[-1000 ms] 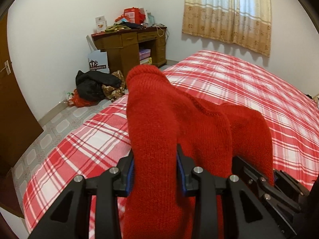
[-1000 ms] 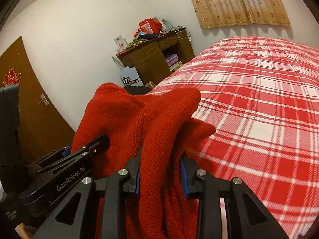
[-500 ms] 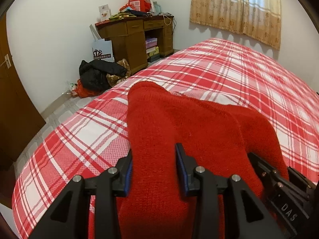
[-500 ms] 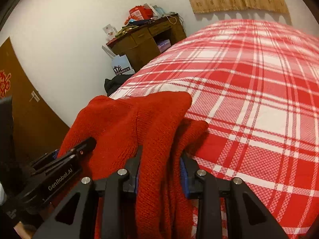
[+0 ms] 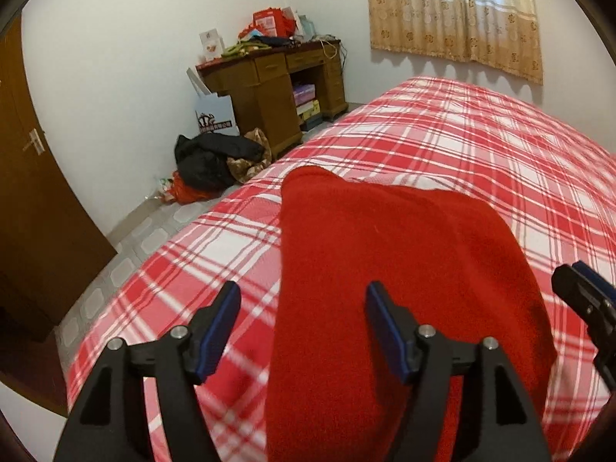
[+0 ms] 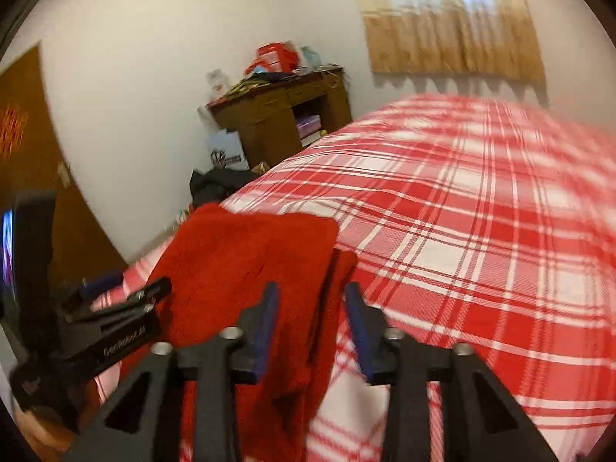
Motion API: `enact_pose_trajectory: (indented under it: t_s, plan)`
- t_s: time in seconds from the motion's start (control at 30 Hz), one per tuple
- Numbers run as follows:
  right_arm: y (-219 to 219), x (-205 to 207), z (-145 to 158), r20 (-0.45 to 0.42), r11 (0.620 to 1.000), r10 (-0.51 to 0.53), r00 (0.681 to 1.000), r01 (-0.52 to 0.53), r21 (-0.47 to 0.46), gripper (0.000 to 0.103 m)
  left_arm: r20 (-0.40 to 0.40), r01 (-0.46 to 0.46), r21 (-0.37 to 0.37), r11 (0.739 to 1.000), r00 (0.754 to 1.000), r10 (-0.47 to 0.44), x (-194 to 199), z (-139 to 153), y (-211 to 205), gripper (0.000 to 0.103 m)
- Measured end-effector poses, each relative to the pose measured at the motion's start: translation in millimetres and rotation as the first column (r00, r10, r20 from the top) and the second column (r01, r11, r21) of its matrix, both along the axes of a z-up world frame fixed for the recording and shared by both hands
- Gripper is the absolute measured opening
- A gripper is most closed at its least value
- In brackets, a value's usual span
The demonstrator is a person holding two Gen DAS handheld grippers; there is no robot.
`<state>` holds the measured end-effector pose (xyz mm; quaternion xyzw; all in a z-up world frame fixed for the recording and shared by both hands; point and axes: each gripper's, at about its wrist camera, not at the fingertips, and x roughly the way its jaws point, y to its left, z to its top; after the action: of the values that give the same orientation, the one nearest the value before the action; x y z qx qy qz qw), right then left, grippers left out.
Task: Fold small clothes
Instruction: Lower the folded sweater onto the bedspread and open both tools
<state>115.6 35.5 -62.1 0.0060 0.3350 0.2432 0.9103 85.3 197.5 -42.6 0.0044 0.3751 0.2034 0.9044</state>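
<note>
My left gripper (image 5: 302, 321) was opening off the red knit garment (image 5: 385, 269), laid flat on the plaid bed (image 5: 481, 146) to settle its fold, while my right gripper (image 6: 312, 319), closing, stood apart around its edge.

Left gripper (image 5: 302, 325) jaws opening

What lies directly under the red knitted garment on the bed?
The red knitted garment rests on the red-and-white plaid bedcover. Plaid shows around it; whatever is beneath the cloth itself is covered.
</note>
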Motion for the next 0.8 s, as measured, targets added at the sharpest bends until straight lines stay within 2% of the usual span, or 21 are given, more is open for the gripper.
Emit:
enact_pose_trajectory:
  t_s: [0.07, 0.17, 0.3, 0.43, 0.6, 0.8]
  plan:
    - [2.8, -13.0, -2.8, 0.000, 1.000, 0.029, 1.000, -0.029, -0.007, 0.022, -0.003, -0.012, -0.003, 1.000, 1.000, 0.011, -11.4, 0.9, -3.3, 0.072]
    - [7.8, -26.4, -13.4, 0.001, 0.997, 0.057, 0.998, -0.056, -0.047, 0.022, -0.006, -0.012, -0.046, 0.999, 1.000, 0.011, -22.7, -2.3, -6.6, 0.072]
    - [11.8, -23.3, -36.7, -0.066, 0.996, 0.055, 0.996, -0.060, -0.070, 0.022, -0.019, -0.005, -0.021, 1.000, 1.000, 0.004, -31.3, -12.2, -17.5, 0.072]
    - [10.6, -20.4, -56.2, -0.085, 0.994, 0.035, 0.996, -0.044, -0.102, 0.022, -0.051, -0.007, -0.033, 0.999, 0.999, 0.005, -31.5, -27.6, -19.4, 0.073]
    - [5.1, -17.9, -61.2, -0.120, 0.996, 0.027, 0.992, -0.036, -0.079, 0.023, -0.053, -0.007, -0.012, 1.000, 0.999, 0.007, -37.8, -33.4, -26.9, 0.075]
    - [2.7, -28.2, -62.7, -0.146, 0.996, 0.021, 0.989, -0.033, -0.082, 0.024, -0.074, -0.009, -0.059, 0.998, 0.997, 0.004, -47.3, -35.8, -25.7, 0.075]
